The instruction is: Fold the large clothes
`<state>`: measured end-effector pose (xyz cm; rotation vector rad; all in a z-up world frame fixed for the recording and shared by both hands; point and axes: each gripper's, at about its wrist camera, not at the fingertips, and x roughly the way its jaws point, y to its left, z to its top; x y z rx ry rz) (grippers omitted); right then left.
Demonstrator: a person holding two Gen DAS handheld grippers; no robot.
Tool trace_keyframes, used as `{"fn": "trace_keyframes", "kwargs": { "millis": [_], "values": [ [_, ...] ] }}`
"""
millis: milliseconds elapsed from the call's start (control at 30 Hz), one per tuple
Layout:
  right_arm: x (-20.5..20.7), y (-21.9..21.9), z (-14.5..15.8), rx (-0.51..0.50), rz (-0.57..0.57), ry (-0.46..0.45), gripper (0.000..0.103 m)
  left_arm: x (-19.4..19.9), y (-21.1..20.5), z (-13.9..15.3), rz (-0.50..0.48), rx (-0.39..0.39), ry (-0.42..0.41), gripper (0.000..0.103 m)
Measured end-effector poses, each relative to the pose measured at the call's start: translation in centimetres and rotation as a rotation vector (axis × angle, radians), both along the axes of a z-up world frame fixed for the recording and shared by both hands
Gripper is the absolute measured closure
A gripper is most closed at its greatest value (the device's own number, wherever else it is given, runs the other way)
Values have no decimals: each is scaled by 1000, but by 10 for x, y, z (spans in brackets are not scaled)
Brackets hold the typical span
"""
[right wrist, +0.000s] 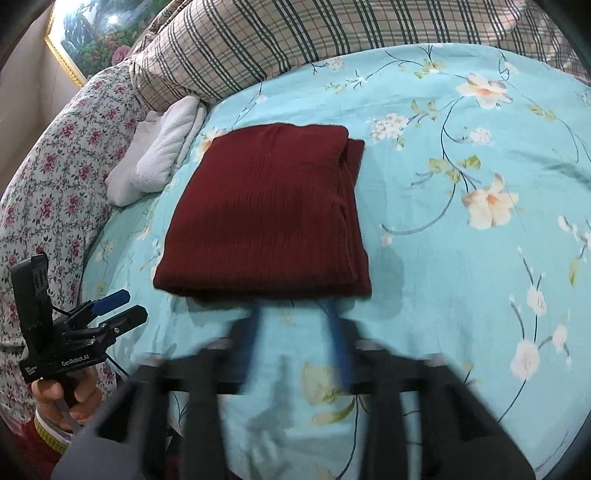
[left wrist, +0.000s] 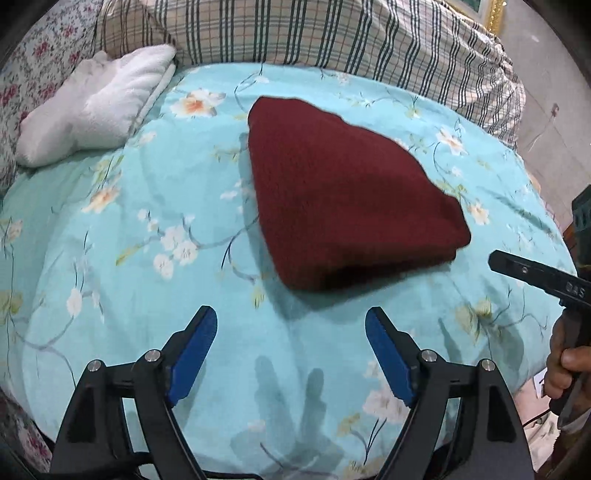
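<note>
A dark red knitted garment lies folded into a thick rectangle on the light blue floral bedsheet. In the right wrist view the garment shows its layered edges at the right side. My left gripper is open and empty, hovering just short of the garment's near edge. My right gripper is blurred by motion, open with its blue fingertips close to the garment's near edge. It holds nothing. The left gripper also shows in the right wrist view at the far left.
A white towel lies at the back left beside a pink floral quilt. A plaid blanket is bunched along the far side of the bed. The bed drops off at the right edge.
</note>
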<state>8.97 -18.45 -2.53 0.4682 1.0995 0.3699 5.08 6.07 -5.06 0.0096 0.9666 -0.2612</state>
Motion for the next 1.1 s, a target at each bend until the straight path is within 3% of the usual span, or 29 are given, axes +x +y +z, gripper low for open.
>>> {"fn": "trace_keyframes", "kwargs": {
  "millis": [200, 400, 533, 633, 733, 800, 933, 1100],
  "values": [
    [-20, 6, -11, -56, 37, 31, 48, -14, 6, -16, 4, 26, 48, 20],
    [-27, 8, -7, -75, 59, 23, 35, -19, 7, -16, 6, 58, 48, 20],
    [-24, 8, 13, -89, 72, -27, 25, -18, 7, 10, 11, 85, -25, 20],
    [-24, 7, 36, -96, 75, -77, 23, -21, 6, 38, 12, 109, -82, 19],
    [-23, 6, 55, -106, 82, -126, 19, -22, 5, 63, -5, 114, -150, 11],
    [-20, 6, 60, -115, 86, -142, 15, -20, 2, 69, -8, 127, -173, 1],
    [-13, 11, 45, -121, 91, -102, 3, -4, -4, 52, 8, 183, -122, 1],
    [-4, 17, 21, -110, 106, -56, 3, 8, -10, 24, 24, 196, -51, 1]
  ]
}}
